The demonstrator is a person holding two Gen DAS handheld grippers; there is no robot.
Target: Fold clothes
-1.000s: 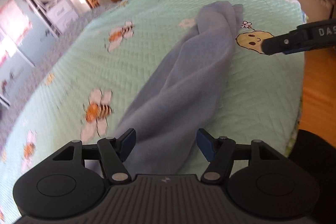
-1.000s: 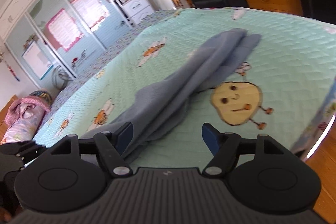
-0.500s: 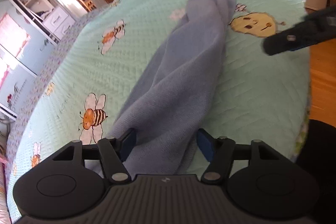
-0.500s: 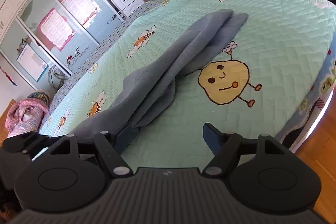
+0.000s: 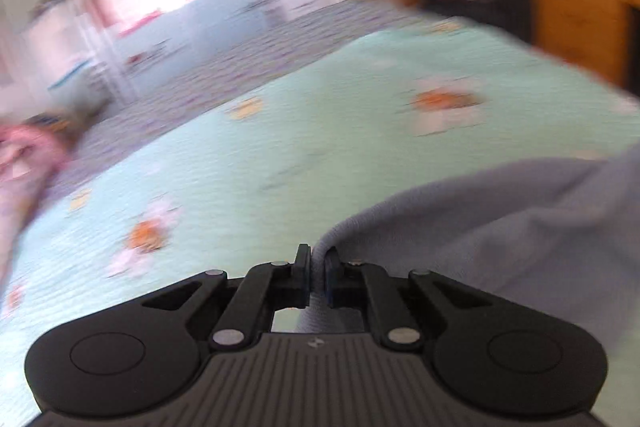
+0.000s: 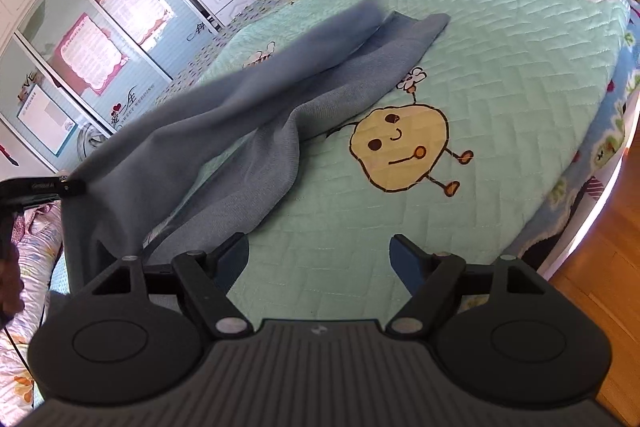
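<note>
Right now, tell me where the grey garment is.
In the right wrist view the grey garment lies on the green quilt, left of the cartoon figure, its near end pinched by the left gripper.

The left gripper (image 5: 316,277), whose jaws stood wide on either side of the grey-blue garment (image 6: 256,131) a second ago, has shut them on a fold of its near edge. It has swung away to the left and lifted that edge off the bed (image 6: 520,75), so its own view is now blurred. The cloth that lay flat in a long strip now rises in a taut sheet towards the gripper.
</note>
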